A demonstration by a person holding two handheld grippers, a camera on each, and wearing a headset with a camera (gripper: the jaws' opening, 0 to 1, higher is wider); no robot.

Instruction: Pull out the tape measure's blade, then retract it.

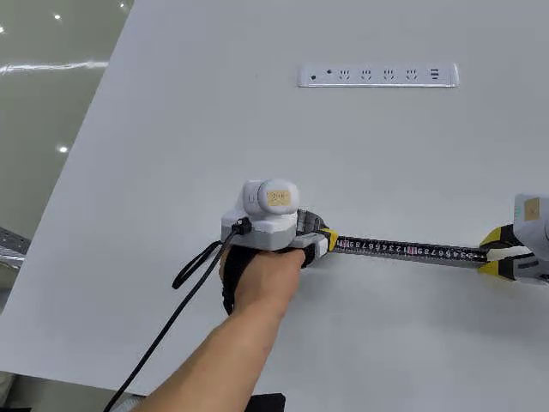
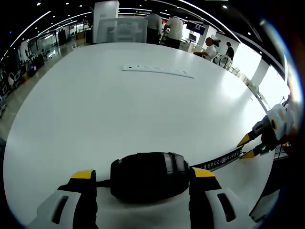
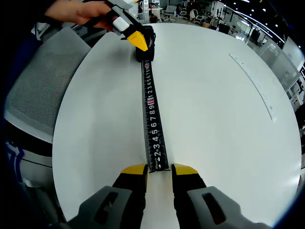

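The black tape measure (image 1: 310, 225) lies on the white table (image 1: 257, 154), and my left gripper (image 1: 316, 239) is shut on its case. In the left gripper view the case (image 2: 150, 174) sits between the yellow-tipped fingers (image 2: 83, 174). The blade (image 1: 403, 251) is drawn out to the right, flat over the table, numbers up. My right gripper (image 1: 500, 254) is shut on the blade's end. In the right gripper view the blade (image 3: 152, 109) runs from my right gripper (image 3: 158, 169) away to the case (image 3: 147, 46) held in the left gripper (image 3: 129, 32).
A white power strip (image 1: 377, 75) lies at the far side of the table. A black strap and cable (image 1: 193, 266) trail from the left gripper toward the near edge. A grey mesh chair (image 3: 43, 86) stands beside the table. Several people (image 2: 174, 28) stand far behind.
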